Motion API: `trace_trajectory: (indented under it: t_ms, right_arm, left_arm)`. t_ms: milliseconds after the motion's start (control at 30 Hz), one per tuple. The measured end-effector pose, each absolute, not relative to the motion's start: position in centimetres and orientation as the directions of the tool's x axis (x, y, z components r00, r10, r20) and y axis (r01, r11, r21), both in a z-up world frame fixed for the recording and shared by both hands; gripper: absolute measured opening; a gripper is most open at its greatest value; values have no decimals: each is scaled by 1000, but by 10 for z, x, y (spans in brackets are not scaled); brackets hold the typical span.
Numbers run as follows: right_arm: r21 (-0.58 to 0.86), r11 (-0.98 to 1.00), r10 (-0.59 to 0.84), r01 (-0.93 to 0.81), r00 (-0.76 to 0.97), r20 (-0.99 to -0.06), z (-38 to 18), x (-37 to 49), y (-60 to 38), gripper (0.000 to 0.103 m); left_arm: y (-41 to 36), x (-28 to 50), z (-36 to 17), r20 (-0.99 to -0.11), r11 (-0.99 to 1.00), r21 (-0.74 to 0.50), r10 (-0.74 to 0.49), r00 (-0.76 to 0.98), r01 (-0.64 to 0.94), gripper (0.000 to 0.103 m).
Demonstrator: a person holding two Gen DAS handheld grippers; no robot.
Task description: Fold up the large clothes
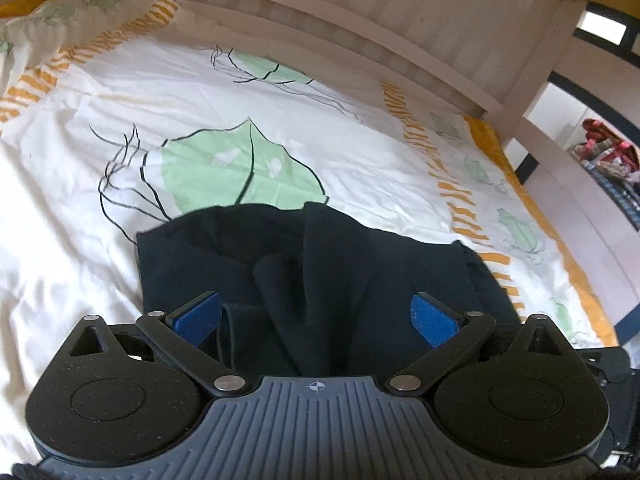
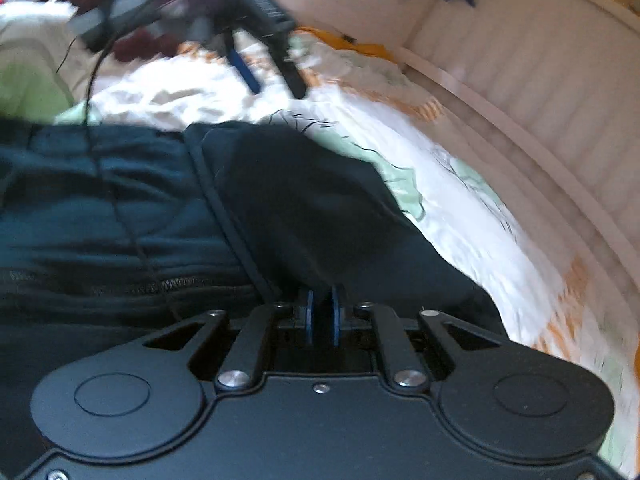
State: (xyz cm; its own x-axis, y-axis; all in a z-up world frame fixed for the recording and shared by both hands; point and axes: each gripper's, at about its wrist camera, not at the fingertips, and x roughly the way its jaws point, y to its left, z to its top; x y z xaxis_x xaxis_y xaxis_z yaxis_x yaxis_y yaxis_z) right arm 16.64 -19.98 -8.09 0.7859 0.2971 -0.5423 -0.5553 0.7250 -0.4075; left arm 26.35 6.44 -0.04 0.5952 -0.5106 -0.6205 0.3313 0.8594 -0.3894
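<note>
Blue pads on our left gripper (image 1: 316, 316) stand spread wide over bunched cloth, gripping nothing; our right gripper (image 2: 323, 314) pinches a fold of the dark jacket (image 2: 312, 208), which is sprawled on the bedsheet (image 1: 200, 92). It looks soft, floppy and a bit heavy, so we'd grab hems or seams.

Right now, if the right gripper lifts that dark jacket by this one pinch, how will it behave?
Probably floppy: the dark jacket already creases and drapes on the bedsheet. Its quilted, zipped body looks bulky, so it may sag or slip from the right gripper.
</note>
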Motion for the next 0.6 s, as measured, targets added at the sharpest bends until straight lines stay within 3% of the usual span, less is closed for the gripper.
trace_trajectory:
  t_ms: [67, 133, 167, 367, 600]
  right_arm:
    - [-289, 806, 298, -517, 776, -556, -75, 163, -211, 35]
    - [-135, 878, 311, -459, 763, -567, -70, 166, -222, 63]
    - [-43, 909, 319, -414, 759, -567, -69, 169, -229, 66]
    - [381, 906, 388, -186, 726, -567, -76, 186, -265, 73]
    - [592, 805, 442, -40, 706, -553, -96, 220, -279, 73]
  left_arm:
    - [64, 260, -2, -621, 853, -404, -521, 585, 330, 102]
    - [62, 258, -5, -629, 851, -407, -524, 573, 332, 102]
    - [62, 252, -8, -633, 850, -406, -526, 568, 334, 102]
    - [52, 245, -26, -667, 850, -407, -527, 526, 335, 102]
    - [49, 247, -41, -675, 852, -413, -524, 520, 323, 102]
